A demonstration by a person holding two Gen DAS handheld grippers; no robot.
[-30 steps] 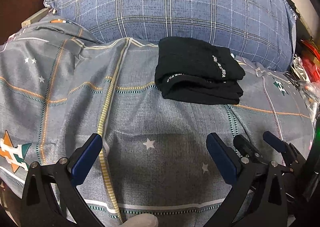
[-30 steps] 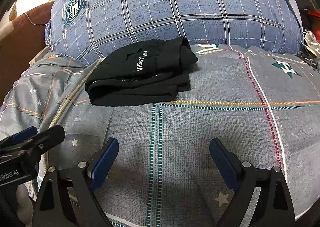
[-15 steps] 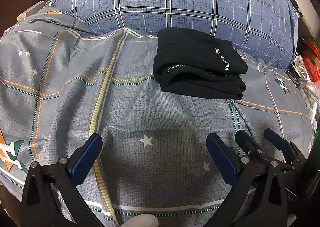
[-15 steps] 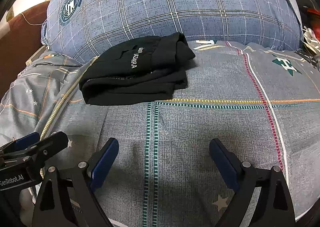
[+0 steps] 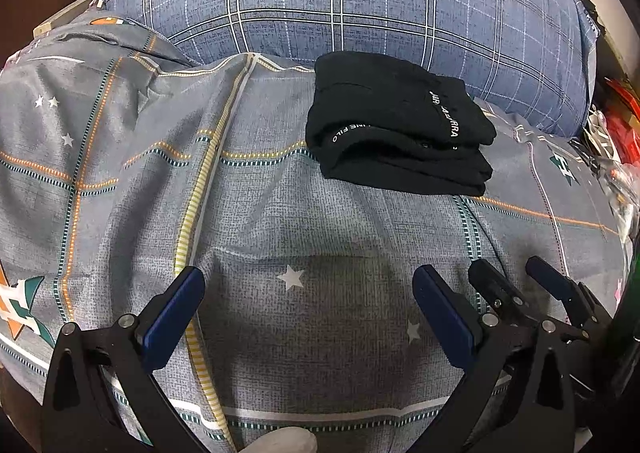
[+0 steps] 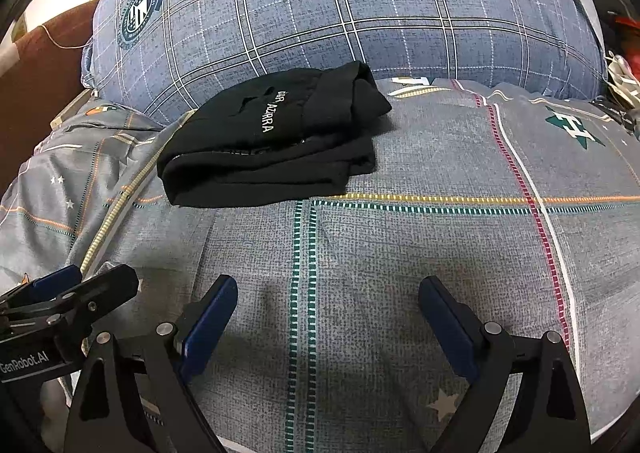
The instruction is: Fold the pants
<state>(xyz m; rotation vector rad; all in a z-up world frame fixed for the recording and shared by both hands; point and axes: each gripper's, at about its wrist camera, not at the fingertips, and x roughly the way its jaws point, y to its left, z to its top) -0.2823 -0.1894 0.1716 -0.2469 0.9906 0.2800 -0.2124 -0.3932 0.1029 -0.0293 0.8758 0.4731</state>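
Both sets of fingers spread wide, holding nothing.

The left gripper (image 5: 306, 295) and right gripper (image 6: 328, 299) hover over the bed (image 6: 440, 253); ahead, the pants (image 5: 396, 125) lie folded (a compact black stack) against the pillow (image 5: 360, 1).

Bed surface: grey cotton bedsheet (image 5: 328, 237), printed with coloured grid lines and white stars, lightly creased. Resting directly on it: a folded black fabric pants bundle with white lettering (image 6: 272, 141) and a large blue plaid pillow (image 6: 360, 13) behind, touching the bundle.
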